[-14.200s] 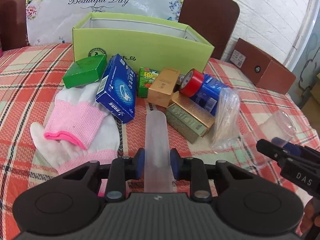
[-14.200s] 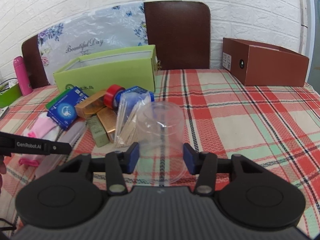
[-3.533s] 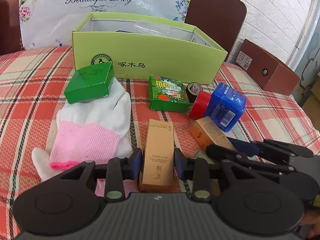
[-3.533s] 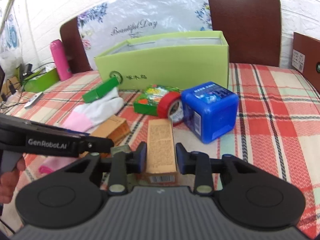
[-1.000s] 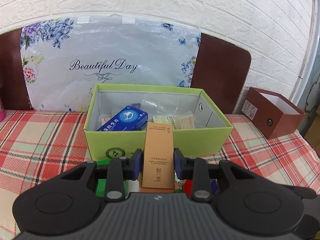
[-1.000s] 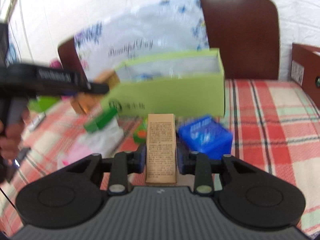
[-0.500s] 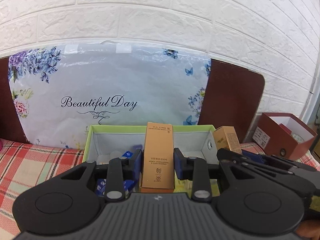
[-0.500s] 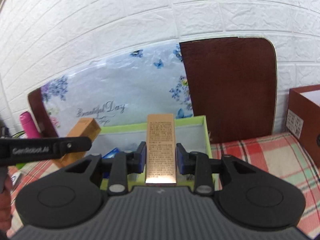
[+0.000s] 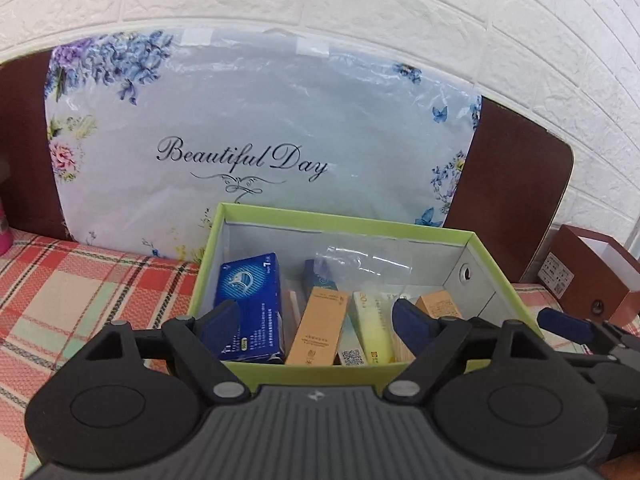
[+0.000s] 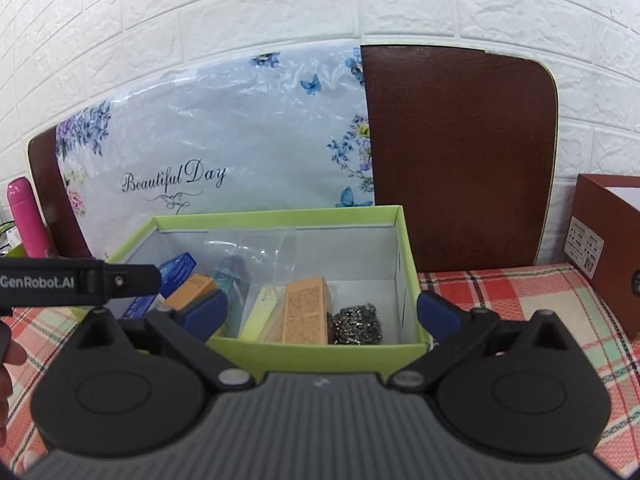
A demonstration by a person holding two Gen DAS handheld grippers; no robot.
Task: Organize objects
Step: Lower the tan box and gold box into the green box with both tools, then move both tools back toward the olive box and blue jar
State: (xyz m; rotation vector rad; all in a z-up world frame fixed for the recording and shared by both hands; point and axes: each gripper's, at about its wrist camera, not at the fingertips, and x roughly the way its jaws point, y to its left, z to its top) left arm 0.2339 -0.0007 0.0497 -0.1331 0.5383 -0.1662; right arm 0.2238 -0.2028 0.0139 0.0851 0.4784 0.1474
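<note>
The green box point(image 9: 500, 264) stands on the checked tablecloth and holds several items. My left gripper point(image 9: 316, 320) is open and empty just above the box's near wall; a tan carton point(image 9: 318, 326) lies in the box below it, beside a blue carton point(image 9: 252, 304). My right gripper point(image 10: 320, 314) is open and empty over the same box point(image 10: 408, 276); another tan carton point(image 10: 306, 310) leans inside, next to a steel scourer point(image 10: 356, 324). A clear plastic bag point(image 9: 360, 264) lies at the back of the box.
A floral bag reading "Beautiful Day" point(image 9: 248, 136) and brown chair backs point(image 10: 460, 156) stand behind the box. A brown cardboard box point(image 10: 608, 240) sits at the right. A pink bottle point(image 10: 26, 216) stands far left. The checked tablecloth point(image 9: 80, 280) spreads to both sides.
Both grippers have opened and let go of their tan cartons, which now lie inside the green box. Both cameras have tipped down toward the box's inside.
</note>
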